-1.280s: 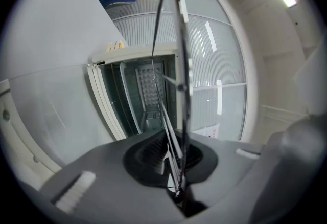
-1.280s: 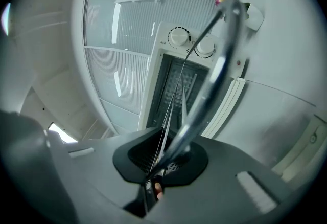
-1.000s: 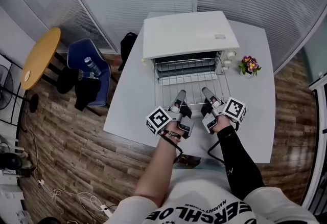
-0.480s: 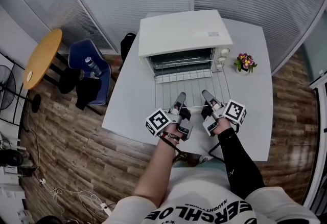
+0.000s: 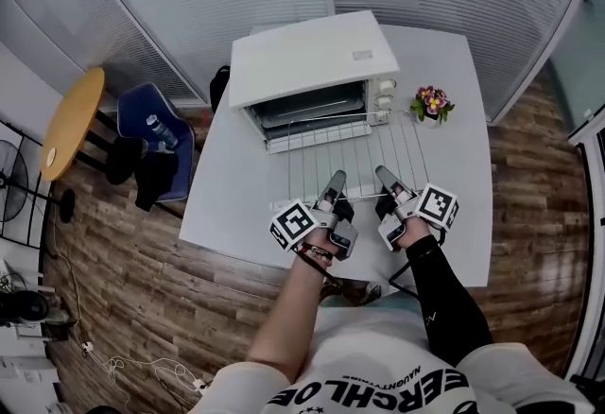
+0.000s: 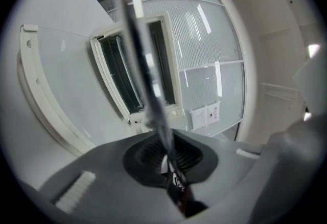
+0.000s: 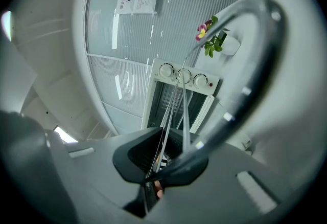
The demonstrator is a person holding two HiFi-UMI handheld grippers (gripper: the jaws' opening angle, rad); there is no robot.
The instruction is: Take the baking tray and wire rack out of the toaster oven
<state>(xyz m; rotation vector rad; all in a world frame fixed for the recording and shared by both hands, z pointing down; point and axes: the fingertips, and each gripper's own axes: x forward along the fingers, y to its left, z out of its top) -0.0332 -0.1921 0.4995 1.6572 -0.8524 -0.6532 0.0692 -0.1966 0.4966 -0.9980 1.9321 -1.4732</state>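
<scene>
Pose level, abreast | L gripper [image 5: 336,179] + R gripper [image 5: 382,174] both clamped on wire rack [image 5: 352,155]

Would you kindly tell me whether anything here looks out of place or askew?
Only the wire rack: it sits far out in front of the open toaster oven, over the table, its front edge pinched by the left gripper and right gripper. Nothing looks spilled or damaged.
</scene>
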